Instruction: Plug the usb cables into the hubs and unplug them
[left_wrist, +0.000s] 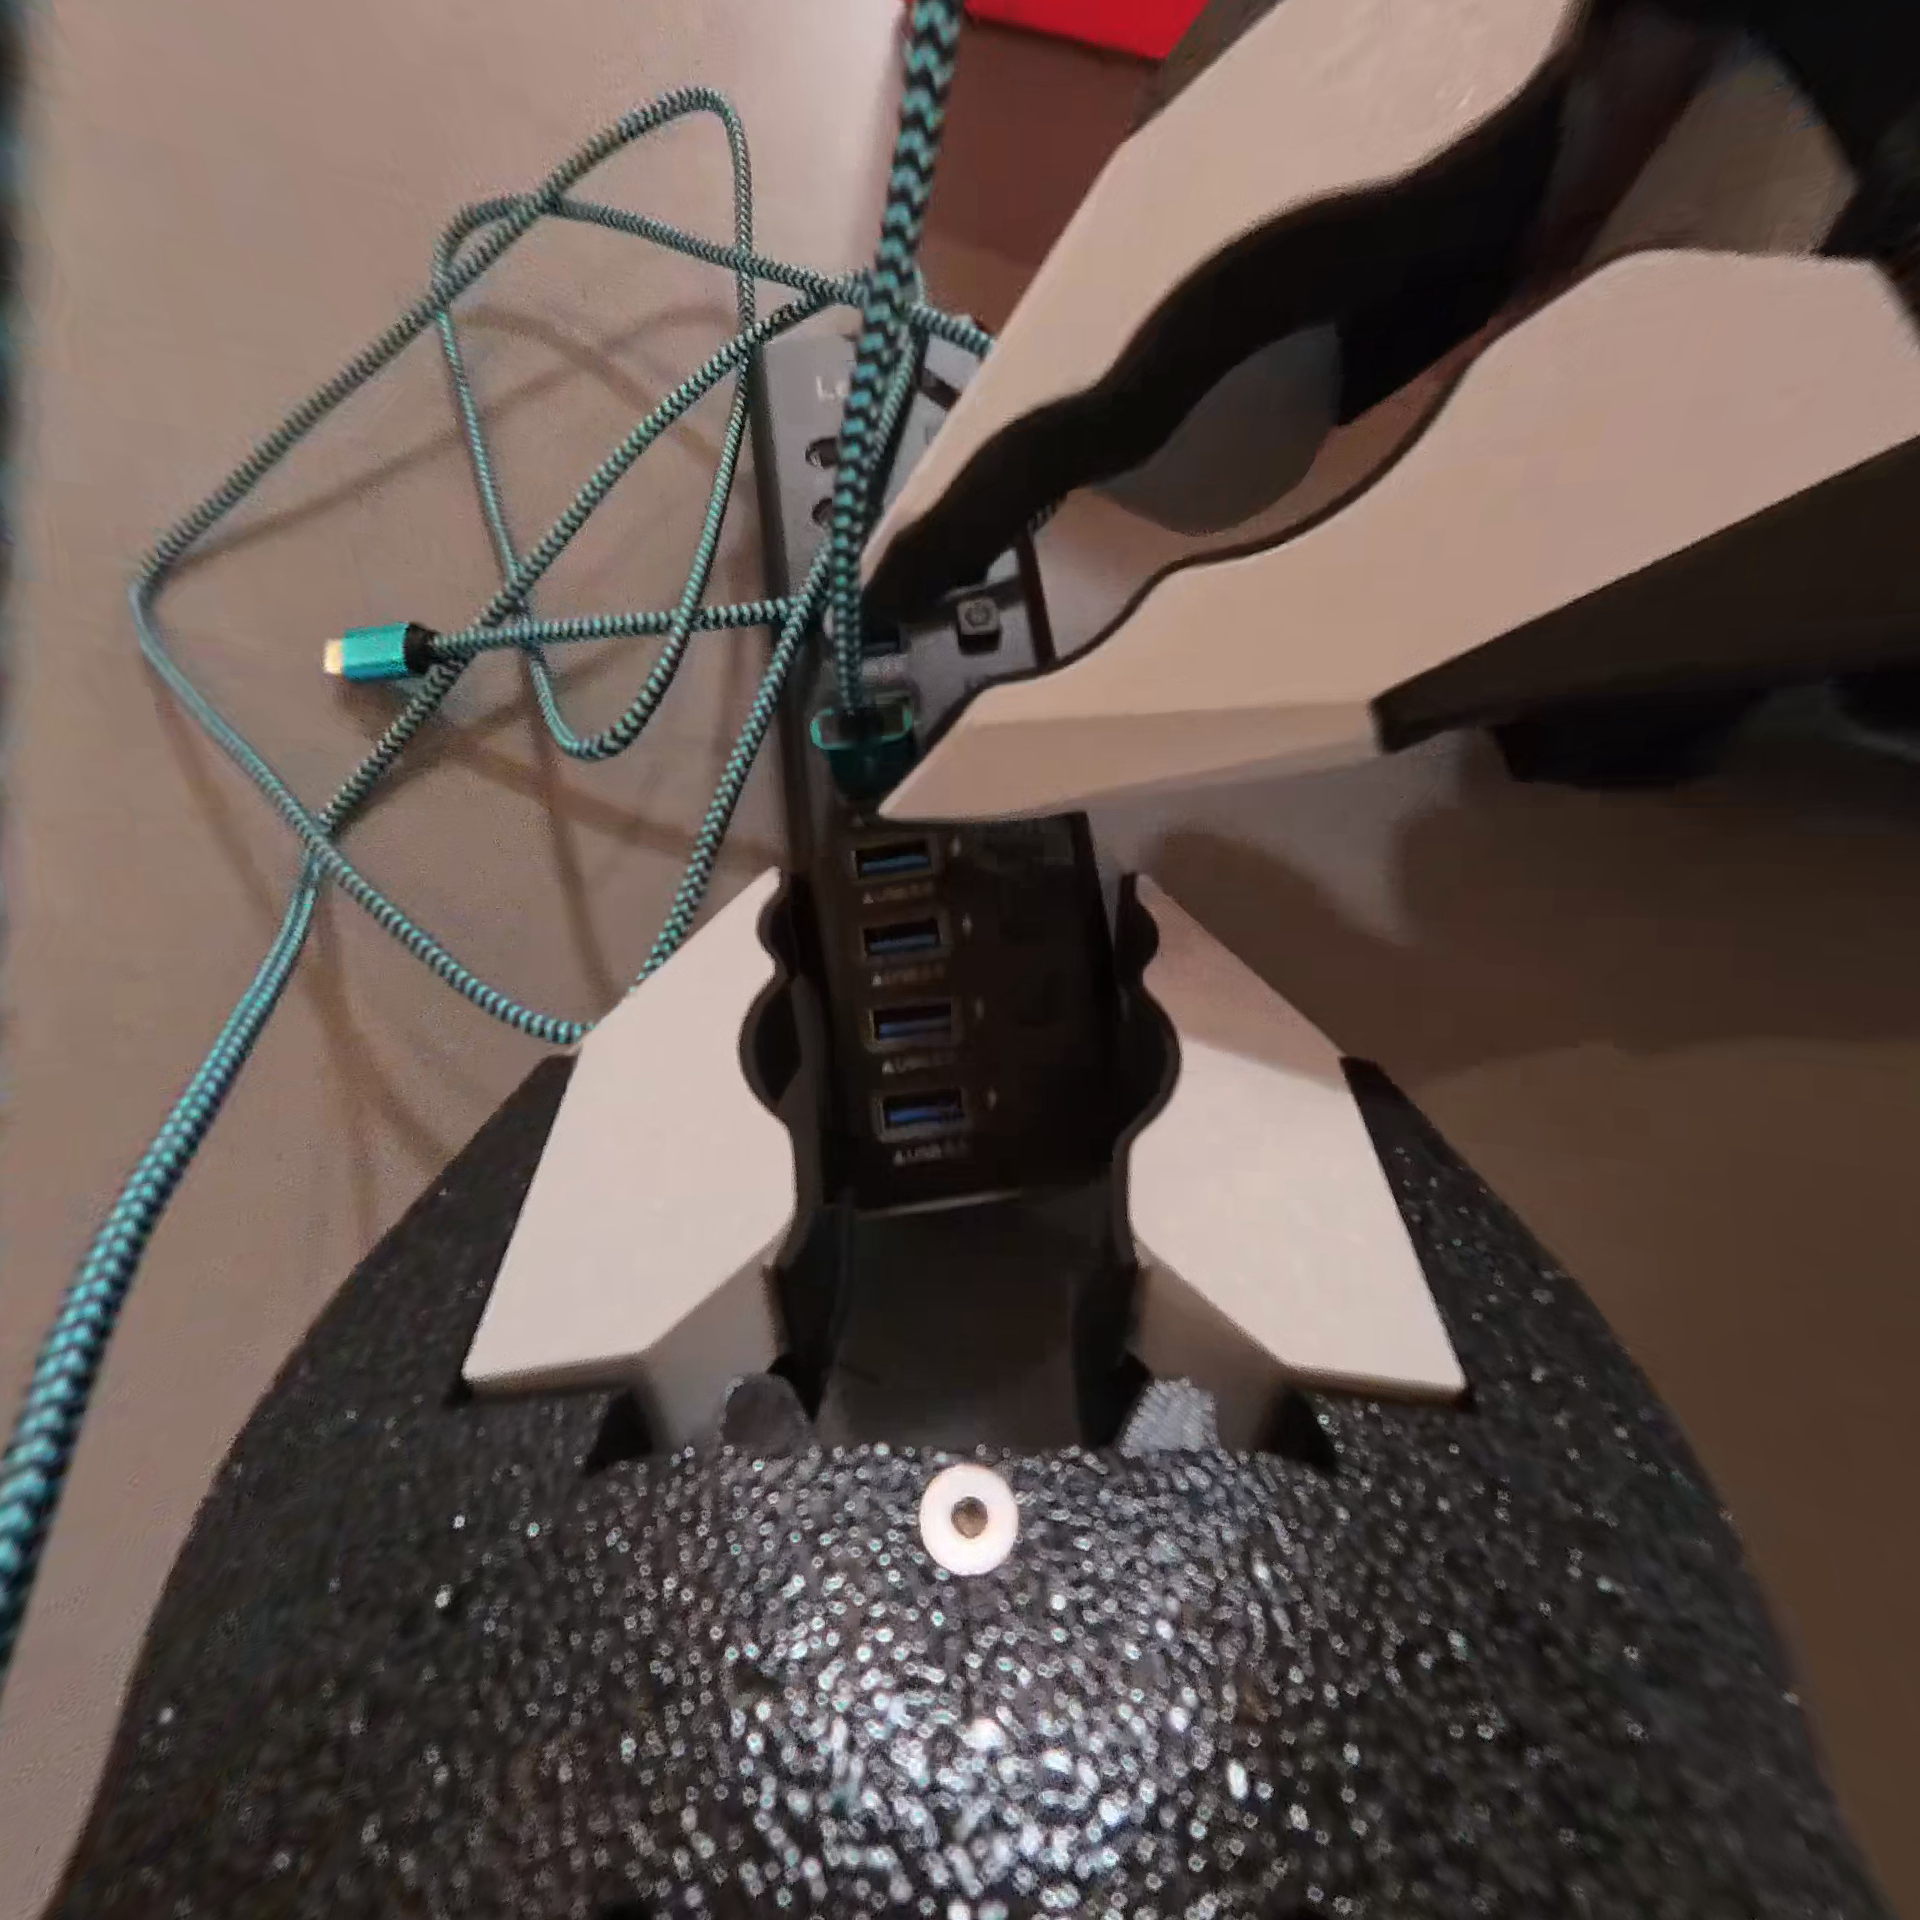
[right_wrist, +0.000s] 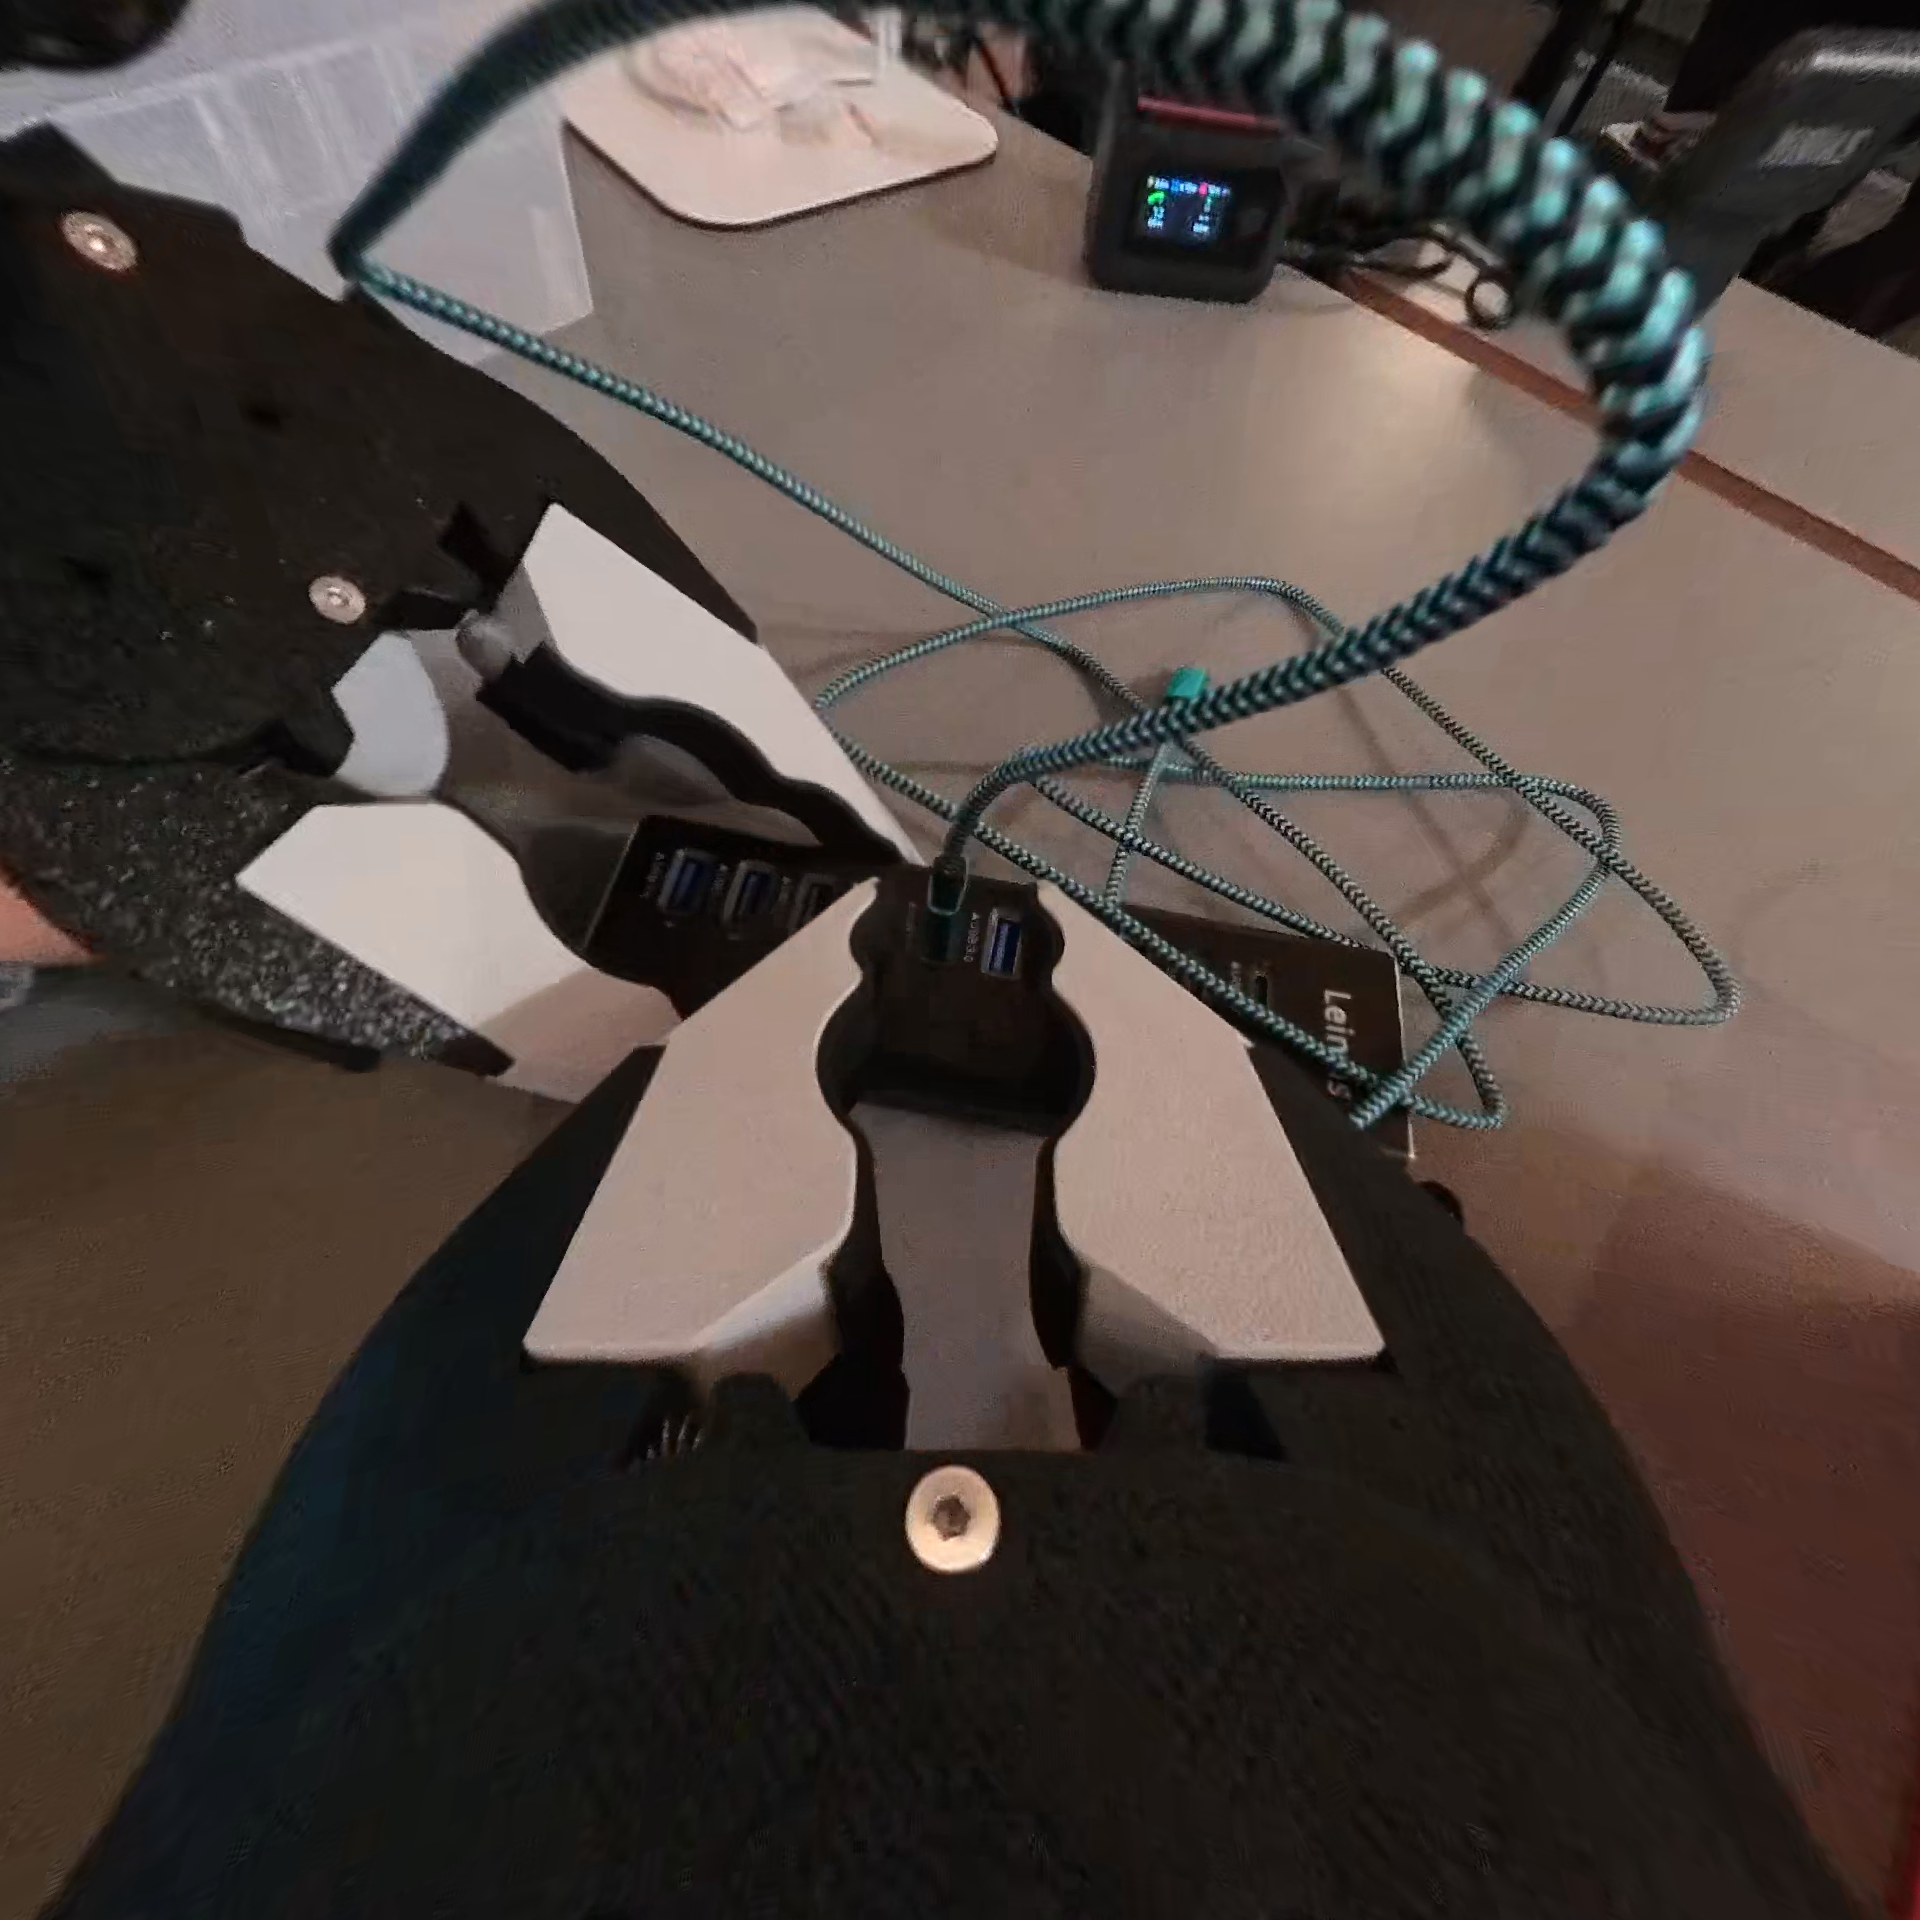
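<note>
A black USB hub (left_wrist: 997, 997) with several blue ports lies on the beige table. My left gripper (left_wrist: 956, 894) is shut on the hub, one finger on each long side. A teal braided cable (left_wrist: 520, 582) lies looped on the table to the left, and its free connector (left_wrist: 369, 657) rests there. Its teal plug (left_wrist: 862, 732) sits in a hub port. My right gripper (right_wrist: 956, 914) straddles that plug (right_wrist: 940, 914), jaws apart. In the left wrist view it (left_wrist: 878, 696) reaches in from the upper right. The hub's far end (right_wrist: 1288, 977) shows beyond it.
A small black device with a lit screen (right_wrist: 1184, 208) and a white pad (right_wrist: 779, 135) stand at the far side of the table. A brown seam (right_wrist: 1662, 457) crosses the table at the right. A red object (left_wrist: 1070, 26) sits beyond the hub. My right fingertips sit around 4 centimeters from my left ones.
</note>
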